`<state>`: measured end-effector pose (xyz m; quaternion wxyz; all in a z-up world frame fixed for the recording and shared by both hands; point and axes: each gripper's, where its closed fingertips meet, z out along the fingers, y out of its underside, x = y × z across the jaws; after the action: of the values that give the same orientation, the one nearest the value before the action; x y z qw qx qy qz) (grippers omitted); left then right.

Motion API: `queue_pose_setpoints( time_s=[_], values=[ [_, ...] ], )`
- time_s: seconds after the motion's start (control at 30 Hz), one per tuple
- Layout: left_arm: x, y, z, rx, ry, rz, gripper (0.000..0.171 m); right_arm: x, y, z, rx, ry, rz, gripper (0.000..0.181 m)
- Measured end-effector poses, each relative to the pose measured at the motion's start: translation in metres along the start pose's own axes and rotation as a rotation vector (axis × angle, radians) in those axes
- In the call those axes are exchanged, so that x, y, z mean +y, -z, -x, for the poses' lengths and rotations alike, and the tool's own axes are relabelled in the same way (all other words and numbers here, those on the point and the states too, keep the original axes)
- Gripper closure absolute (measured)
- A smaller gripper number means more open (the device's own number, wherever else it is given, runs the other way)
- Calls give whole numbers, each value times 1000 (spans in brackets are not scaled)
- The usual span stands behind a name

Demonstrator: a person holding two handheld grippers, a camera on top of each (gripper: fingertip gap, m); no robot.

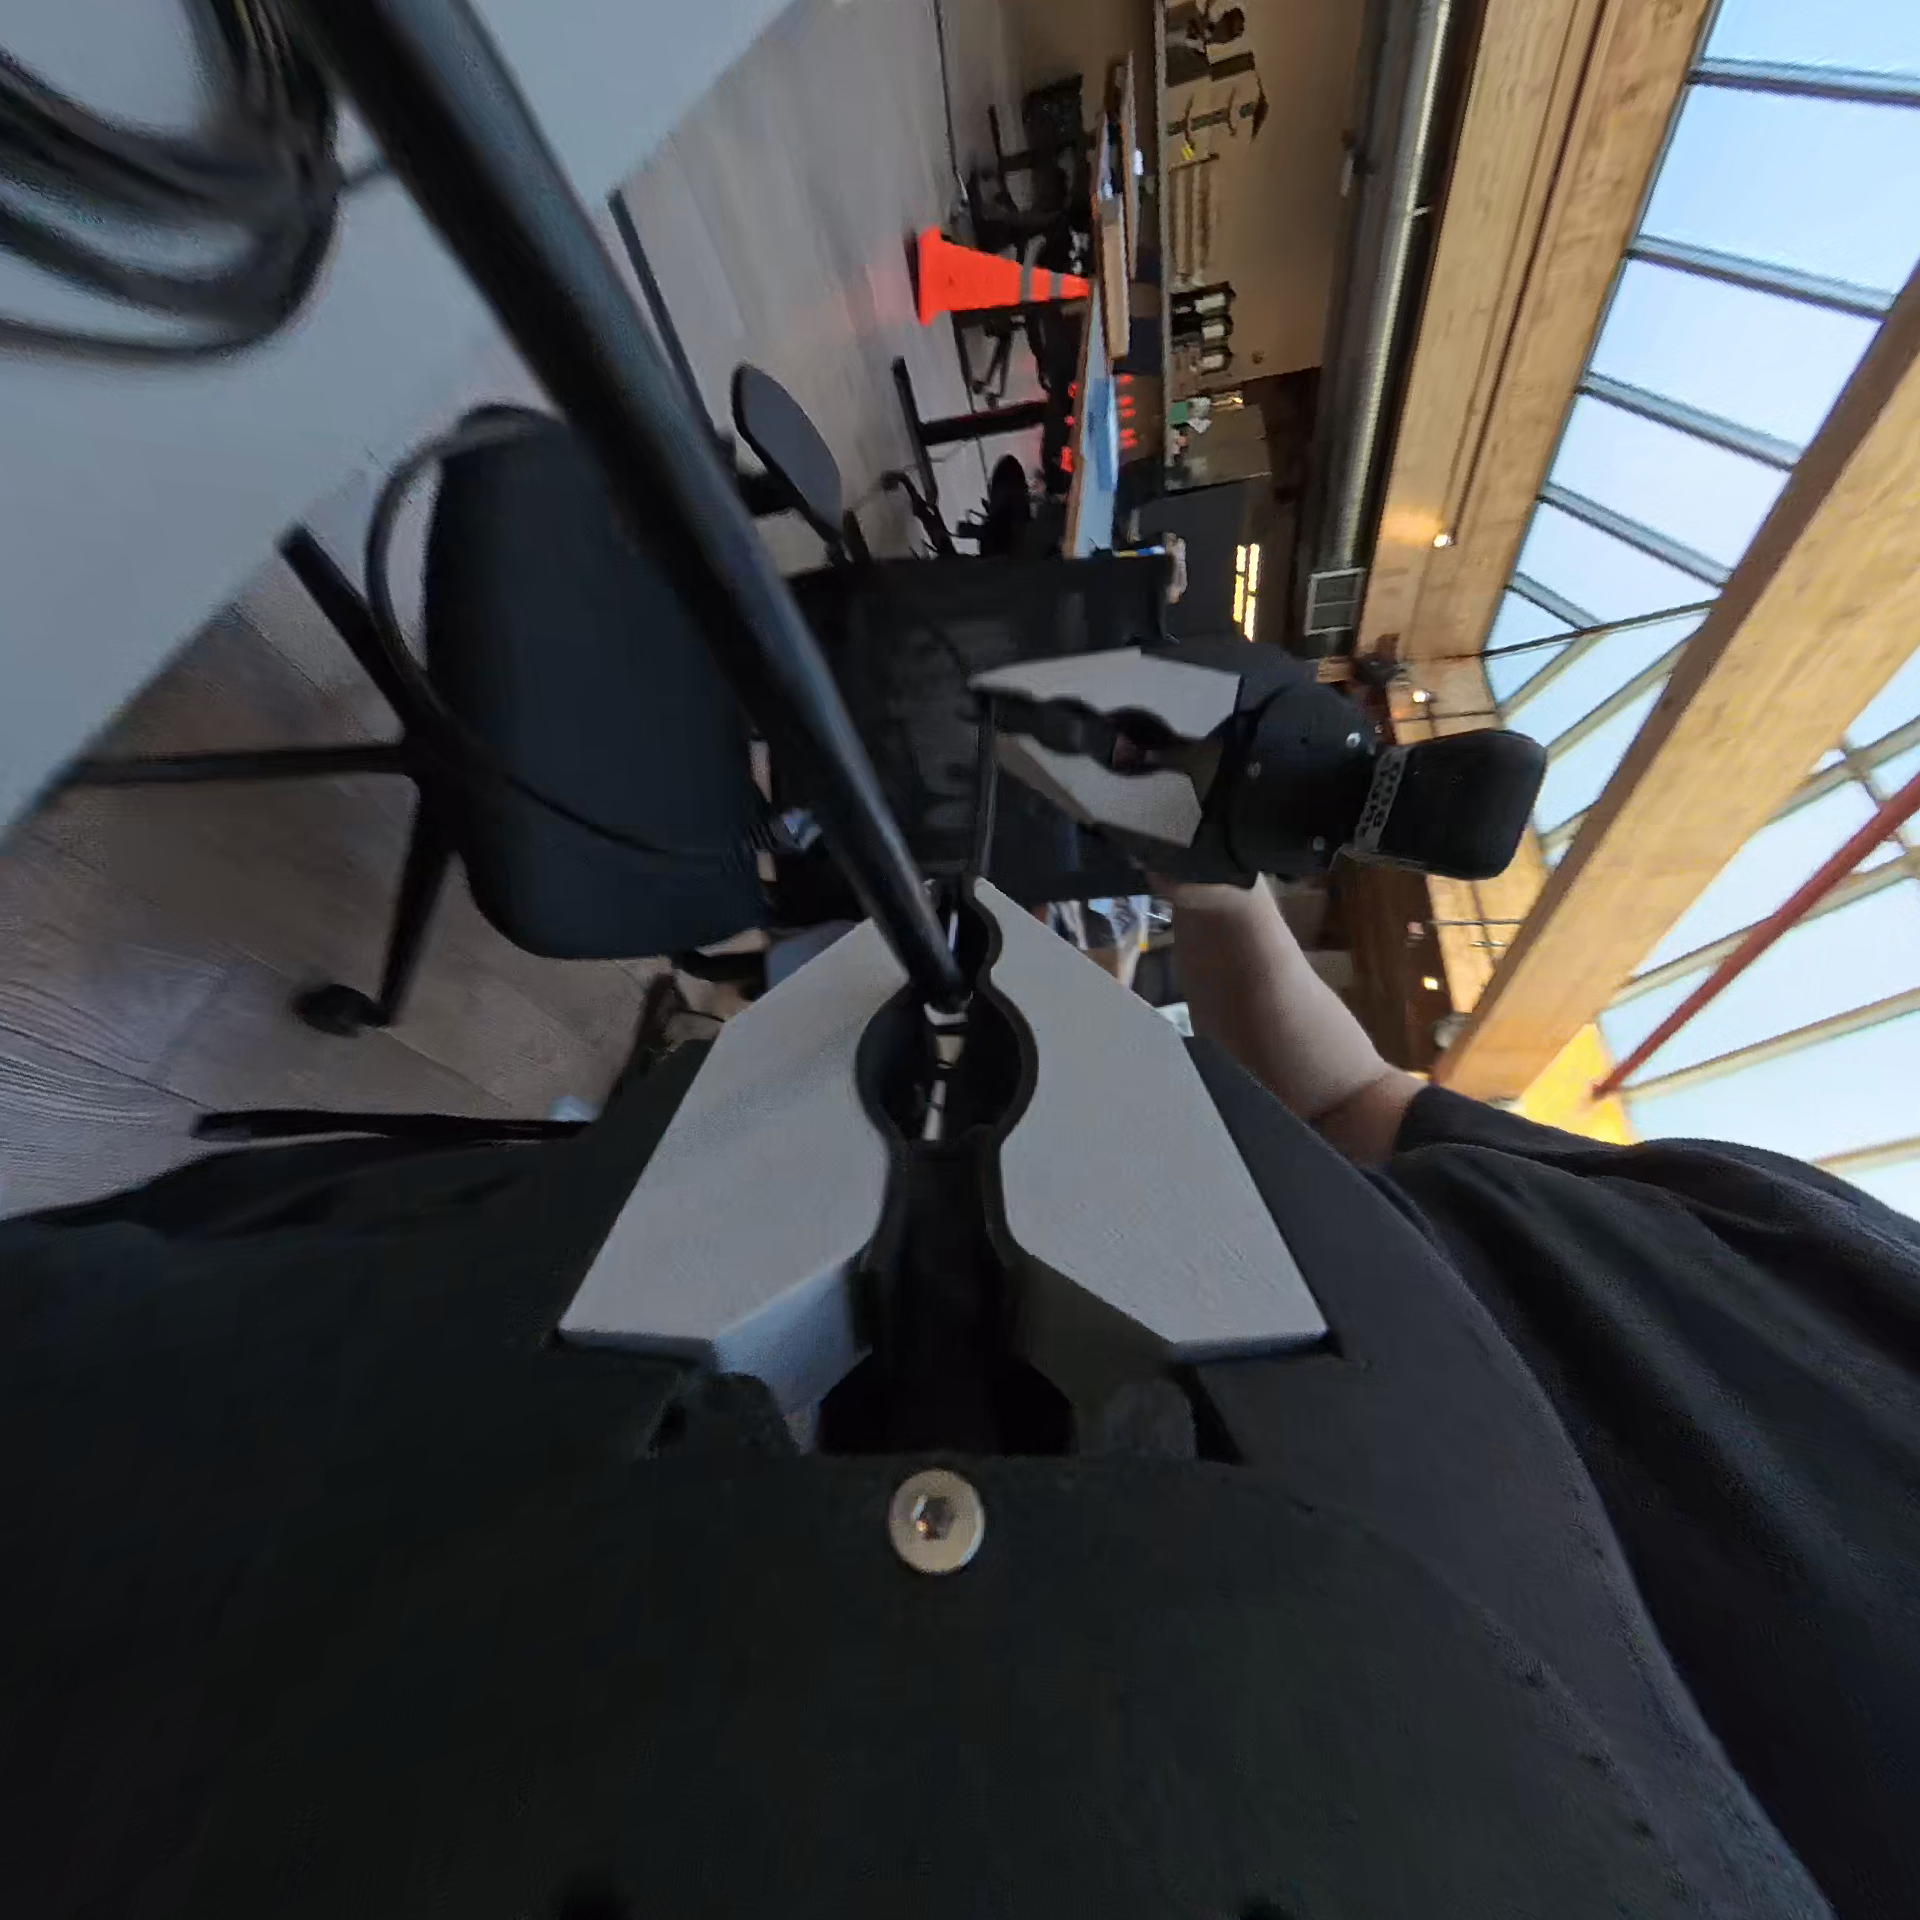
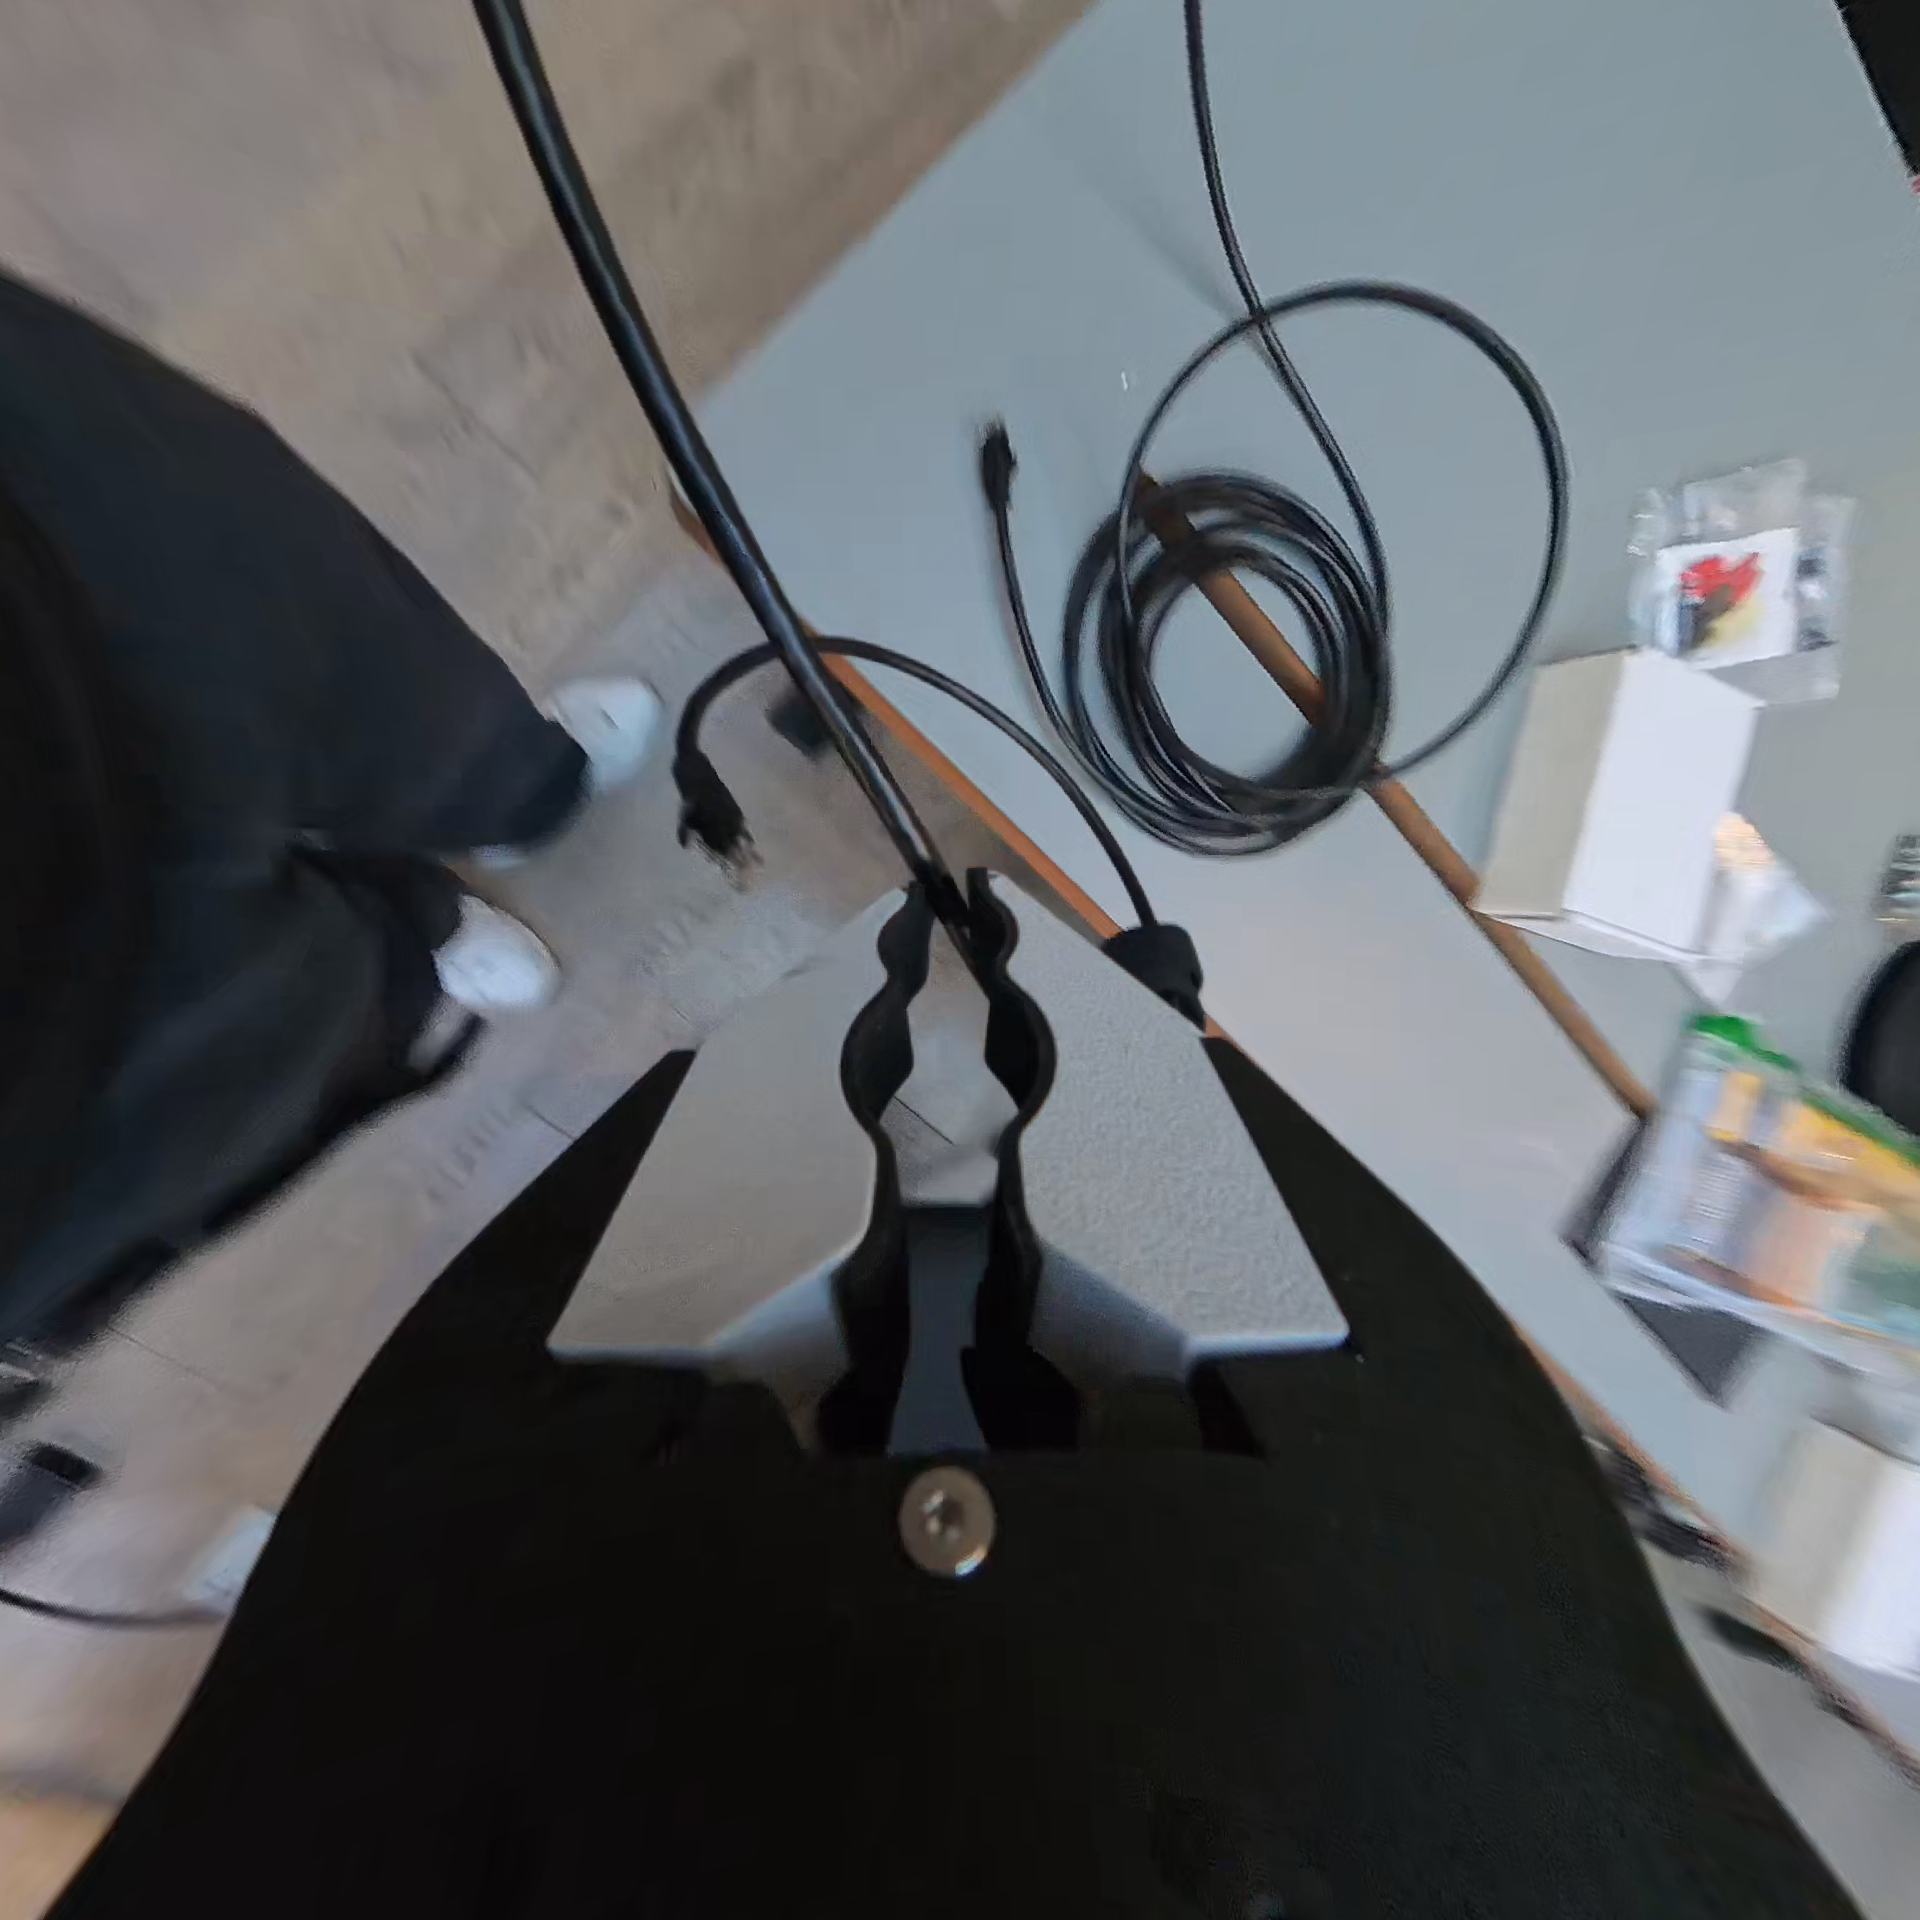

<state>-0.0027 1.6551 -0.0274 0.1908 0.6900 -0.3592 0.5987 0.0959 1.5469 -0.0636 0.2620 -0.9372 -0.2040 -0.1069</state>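
Observation:
In the left wrist view my left gripper [image 1: 966, 920] is shut on a thick black cable [image 1: 623, 416] that runs taut from its tips up to the upper left. Beyond it my right gripper [image 1: 992, 727] is held in the air by a person's hand, with a thin black strand hanging from its tips. In the right wrist view my right gripper [image 2: 951, 899] is shut on a black cable [image 2: 665, 416] at its fingertips. That cable rises to the top left. A plug end [image 2: 712, 805] curls and dangles left of the tips, off the table's edge.
A grey table [image 2: 1403, 208] holds a coiled black cable [image 2: 1236, 644], a white box [image 2: 1631, 790], a clear bag of small parts [image 2: 1735, 571] and a colourful package [image 2: 1787, 1195]. A person's black trousers and white shoes [image 2: 499, 966] are at left. A black office chair [image 1: 582, 707] stands nearby. The tips of one gripper are about 15 centimetres away from the tips of the other.

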Motion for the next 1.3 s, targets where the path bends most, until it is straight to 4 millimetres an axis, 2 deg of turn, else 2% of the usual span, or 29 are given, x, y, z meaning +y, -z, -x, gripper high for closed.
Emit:
queue_pose_setpoints(
  time_s=[0.07, 0.13, 0.2, 0.27, 0.33, 0.37, 0.43, 0.5, 0.53, 0.6, 0.7, 0.77, 0.83, 0.9, 0.93, 0.97, 1.03, 1.07, 1.13, 1.23, 1.27, 1.3],
  values=[
    [34, -34, 4, 101, 90, 48, 171, 24, 15, -19, 98, 215, 100, 177],
    [53, -66, 14, 143, 67, 41, 171, 36, 27, -40, 167, 431, 157, 177],
    [57, -91, 20, 143, -96, -4, 162, 42, 36, -56, 182, 581, 196, 177],
    [53, -99, 26, 124, -190, -12, 135, 44, 46, -78, 229, 720, 239, 177],
    [58, -89, 42, 61, -238, 58, 114, 39, 56, -101, 275, 826, 242, 178],
    [62, -78, 52, 16, -267, 79, 111, 36, 60, -112, 287, 834, 238, 178],
    [68, -48, 74, -58, -301, 111, 111, 29, 67, -132, 318, 850, 251, 178],
    [64, -13, 90, -114, -316, 97, 114, 18, 77, -154, 379, 901, 267, 178],
    [55, 4, 95, -142, -335, 67, 116, 10, 83, -162, 399, 905, 257, 178],
    [16, 37, 89, -172, -397, -32, 121, -6, 94, -175, 433, 931, 235, 178],
    [-82, 74, 46, -153, -556, -253, 125, -28, 104, -186, 478, 1017, 211, 179],
    [-145, 79, 14, -113, -663, -324, 122, -40, 107, -191, 512, 1066, 199, 179],
    [-193, 56, -10, -15, -704, -302, 120, -50, 110, -197, 547, 1105, 194, 179],
    [-222, 10, -11, 39, -677, -187, 110, -61, 114, -201, 579, 1115, 179, 179],
    [-230, -17, -9, 60, -650, -129, 107, -66, 117, -203, 593, 1118, 172, 179],
    [-232, -44, -6, 76, -627, -69, 107, -70, 119, -205, 609, 1120, 171, 179],
    [-232, -95, 9, 46, -608, 32, 92, -77, 125, -210, 631, 1118, 170, 179],
    [-231, -116, 18, 20, -600, 73, 87, -78, 128, -212, 642, 1114, 173, 179],
    [-229, -147, 34, -6, -562, 113, 88, -79, 136, -217, 666, 1104, 177, 179],
    [-228, -176, 38, 38, -466, 136, 108, -71, 148, -222, 696, 1087, 179, 179],
    [-226, -184, 36, 66, -453, 152, 130, -66, 151, -222, 699, 1078, 176, 179],
    [-220, -191, 29, 118, -455, 194, 162, -58, 153, -223, 696, 1066, 179, 179]
  ],
)
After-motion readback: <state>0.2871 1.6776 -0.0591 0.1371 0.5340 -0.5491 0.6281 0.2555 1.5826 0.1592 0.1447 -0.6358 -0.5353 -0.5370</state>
